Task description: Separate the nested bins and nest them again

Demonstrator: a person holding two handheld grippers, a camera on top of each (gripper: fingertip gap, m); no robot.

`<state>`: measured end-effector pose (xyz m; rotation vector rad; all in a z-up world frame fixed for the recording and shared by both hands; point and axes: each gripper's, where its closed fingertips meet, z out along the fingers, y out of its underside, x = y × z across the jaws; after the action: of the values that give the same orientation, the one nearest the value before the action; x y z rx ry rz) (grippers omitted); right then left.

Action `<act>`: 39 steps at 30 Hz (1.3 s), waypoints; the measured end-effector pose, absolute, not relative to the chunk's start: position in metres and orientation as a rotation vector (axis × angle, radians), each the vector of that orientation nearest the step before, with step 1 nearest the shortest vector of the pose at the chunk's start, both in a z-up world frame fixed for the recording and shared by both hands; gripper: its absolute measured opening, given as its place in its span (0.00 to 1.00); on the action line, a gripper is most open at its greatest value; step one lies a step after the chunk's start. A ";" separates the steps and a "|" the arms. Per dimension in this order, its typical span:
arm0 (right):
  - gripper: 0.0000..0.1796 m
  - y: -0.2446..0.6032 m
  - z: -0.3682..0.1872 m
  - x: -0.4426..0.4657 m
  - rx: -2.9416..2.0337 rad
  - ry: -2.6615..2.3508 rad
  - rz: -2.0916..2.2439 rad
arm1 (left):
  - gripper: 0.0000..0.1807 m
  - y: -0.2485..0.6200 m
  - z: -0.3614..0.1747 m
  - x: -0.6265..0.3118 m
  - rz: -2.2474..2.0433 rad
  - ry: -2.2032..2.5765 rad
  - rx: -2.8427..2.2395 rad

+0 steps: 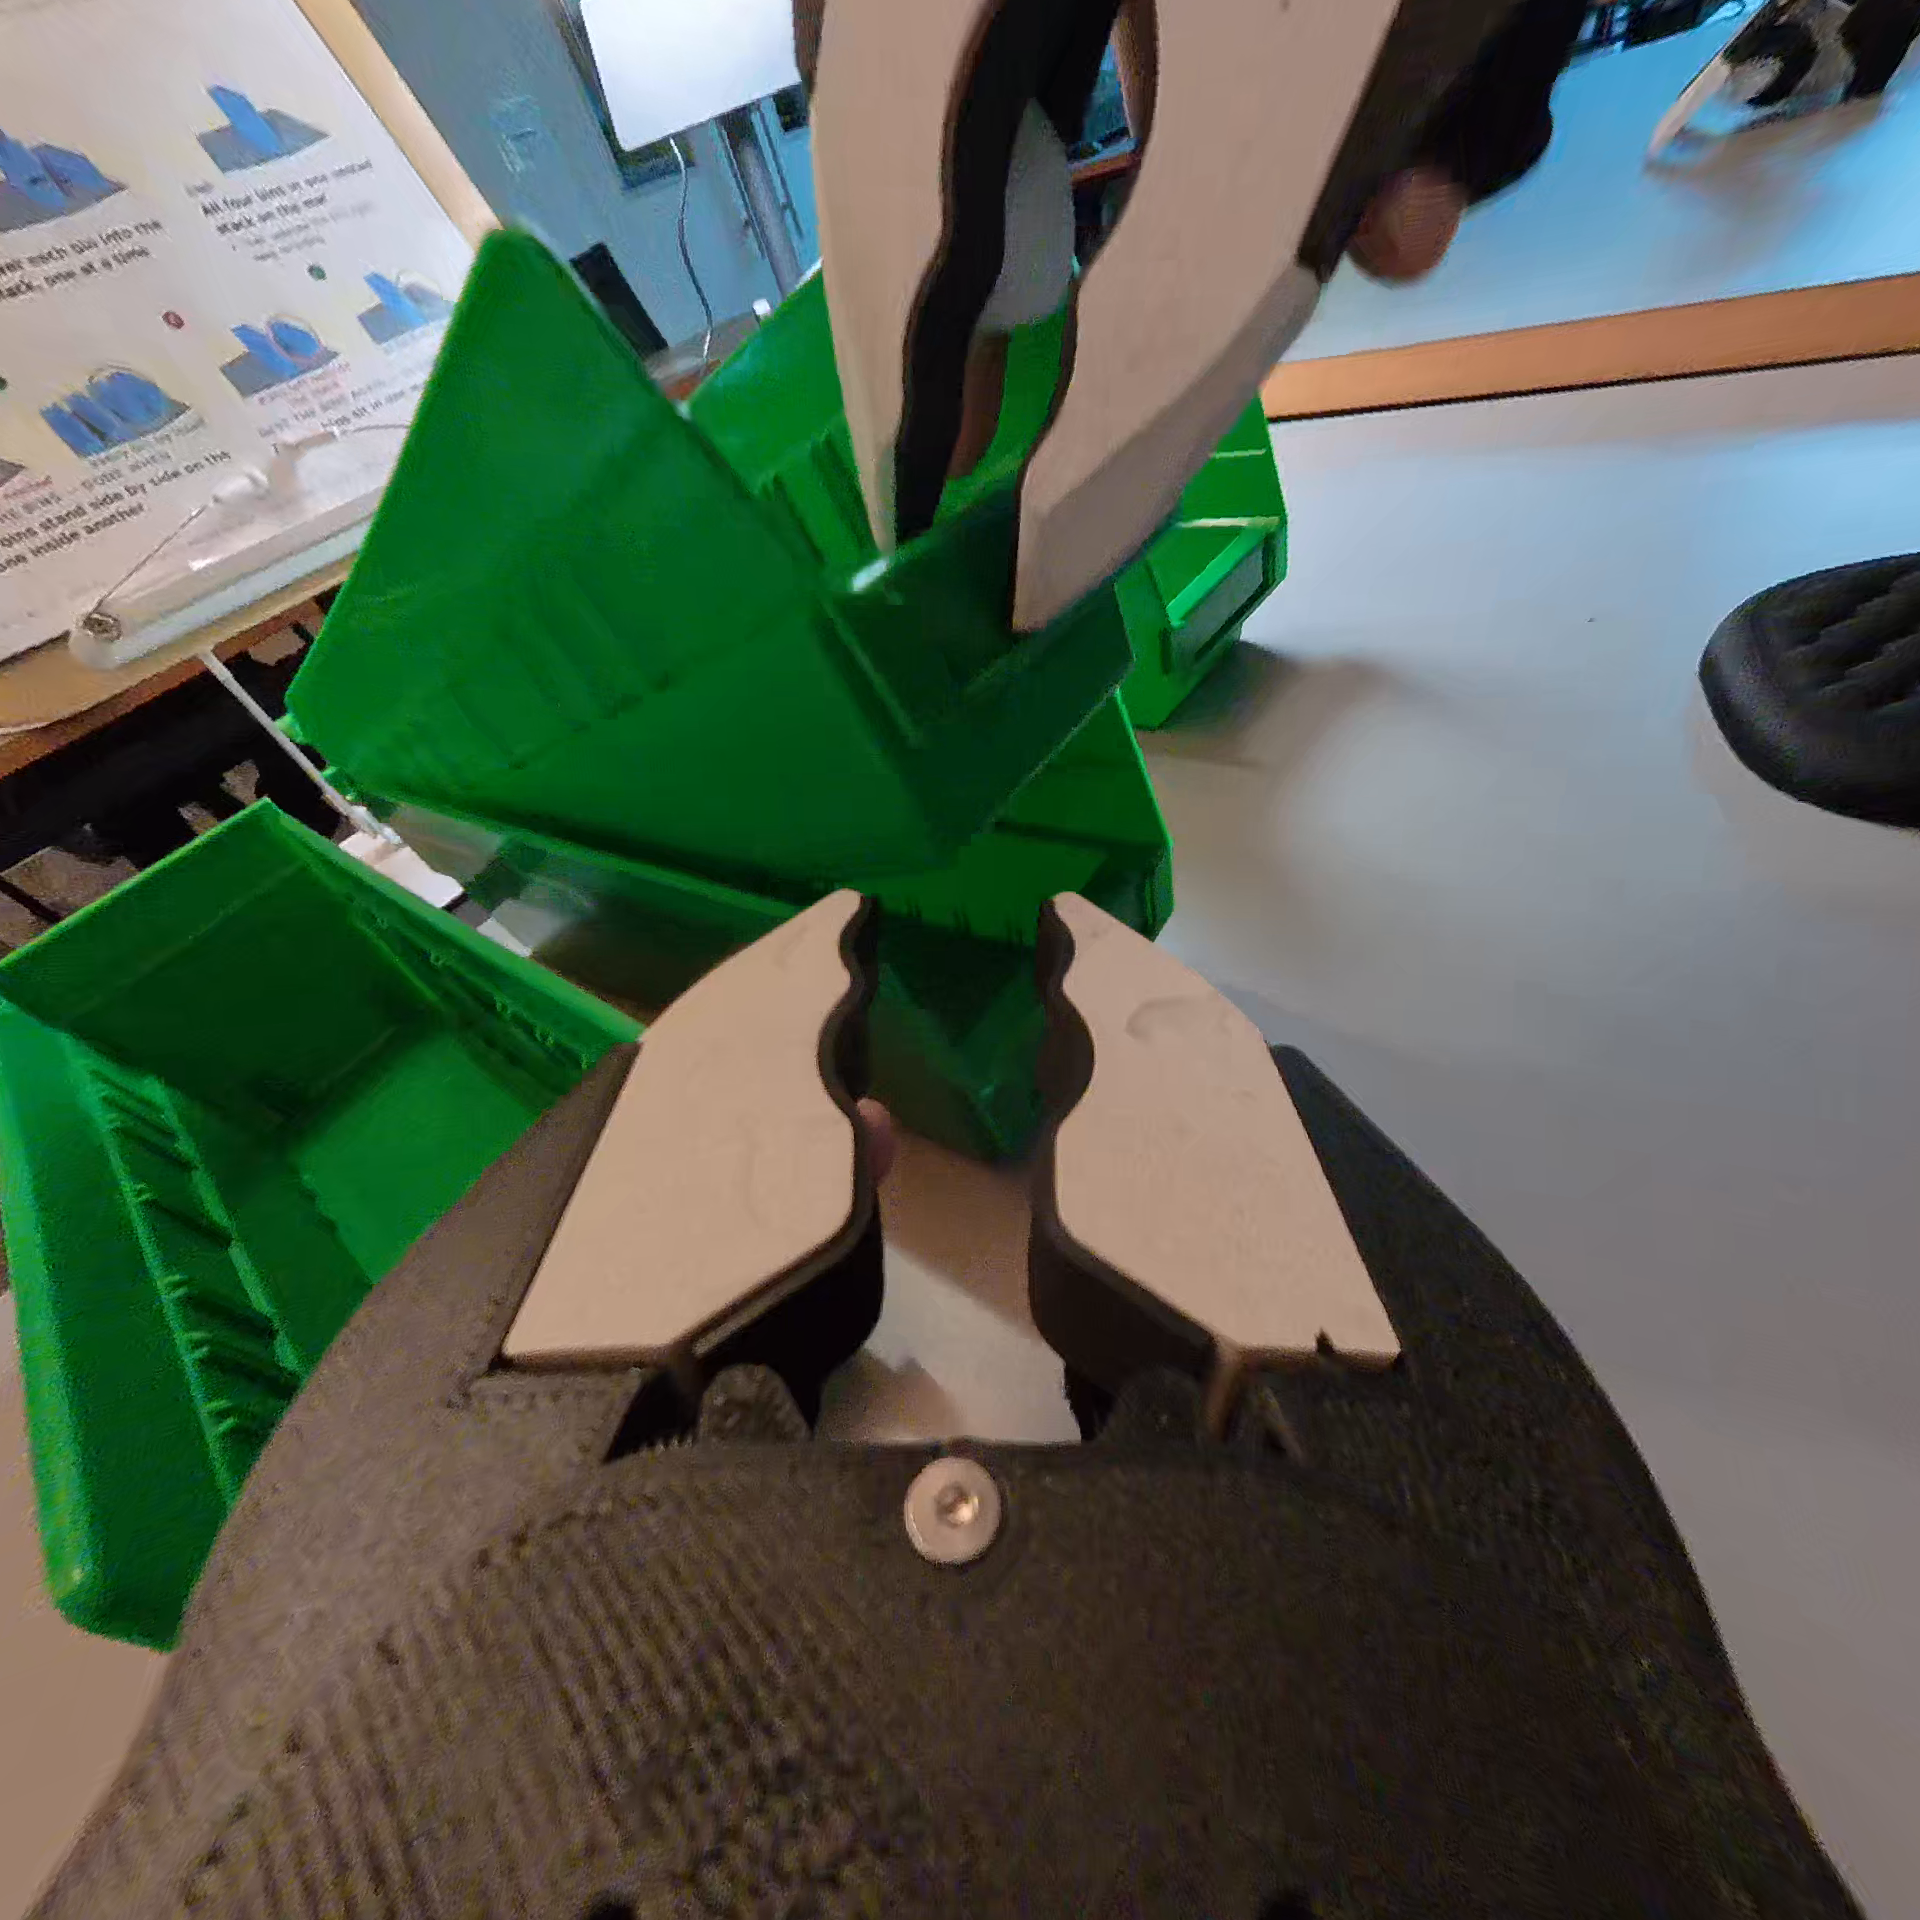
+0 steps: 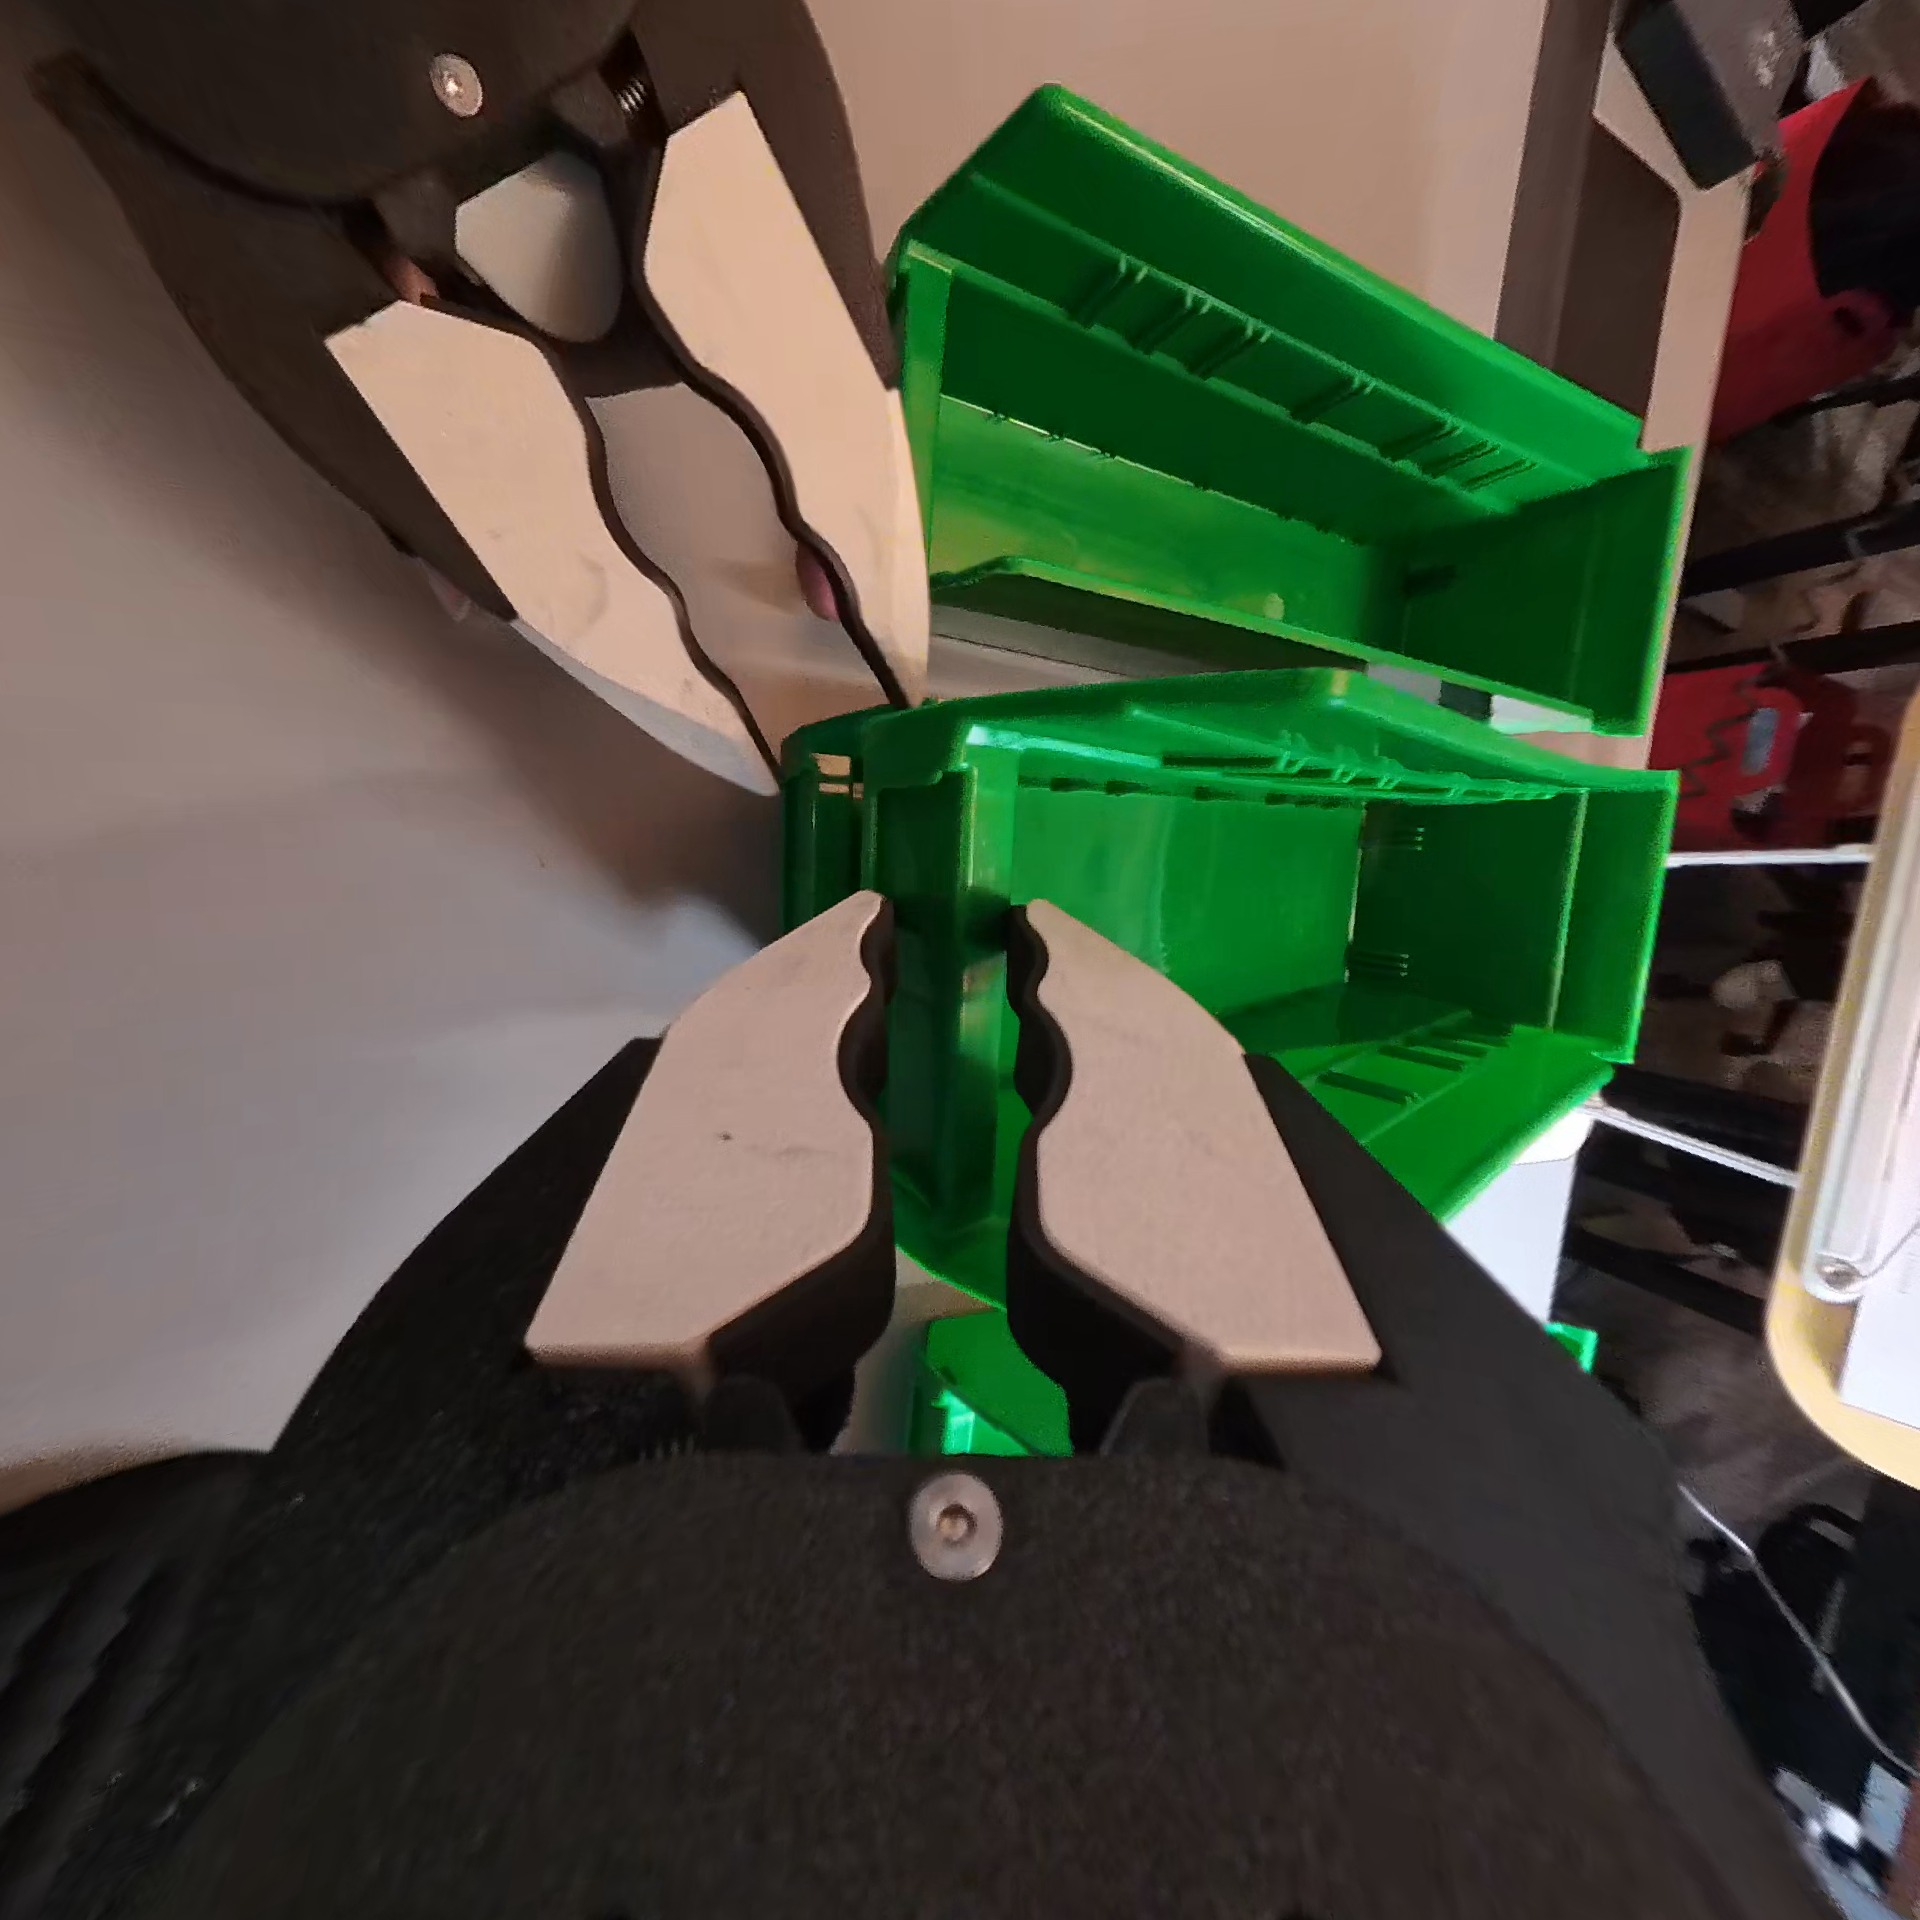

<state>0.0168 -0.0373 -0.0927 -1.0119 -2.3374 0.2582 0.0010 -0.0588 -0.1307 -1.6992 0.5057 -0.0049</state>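
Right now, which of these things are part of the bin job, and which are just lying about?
Part of the job:
lifted green bin
lower green bin
open green bin
far green bin
left gripper
right gripper

Just lying about:
instruction poster
black seat

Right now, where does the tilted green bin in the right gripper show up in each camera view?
Left wrist view: tilted bin upper centre, right gripper clamping it from the top edge.
Right wrist view: centre, straight ahead, its wall between the jaws of the right gripper.
Shared landmark: left gripper, shut on the lower bin; bottom centre in the left view, upper left in the right.
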 end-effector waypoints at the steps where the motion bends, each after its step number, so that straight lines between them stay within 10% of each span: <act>1: 0.11 -0.039 -0.095 0.016 -1.001 -2.328 0.241 | 0.16 -0.058 -0.128 0.002 -0.006 0.502 -1.686; 9: 0.12 -0.041 -0.109 0.010 -0.935 -2.225 0.152 | 0.05 -0.053 -0.123 0.002 -0.076 0.455 -1.680; 15: 0.30 -0.037 -0.124 0.010 -0.891 -2.234 0.056 | 0.05 -0.052 -0.123 0.003 -0.079 0.454 -1.686; 25: 0.22 -0.021 -0.143 0.000 -0.804 -2.201 -0.206 | 0.07 -0.061 -0.113 -0.004 -0.175 0.422 -1.662; 39: 0.21 0.010 -0.022 0.020 -0.822 -1.945 -0.239 | 0.20 -0.087 -0.087 -0.063 -0.026 0.308 -1.586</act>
<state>0.0196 0.0100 -0.0216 -0.8219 -1.9446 -0.2391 -0.0630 -0.0866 -0.0868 -1.5861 0.3081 -0.0264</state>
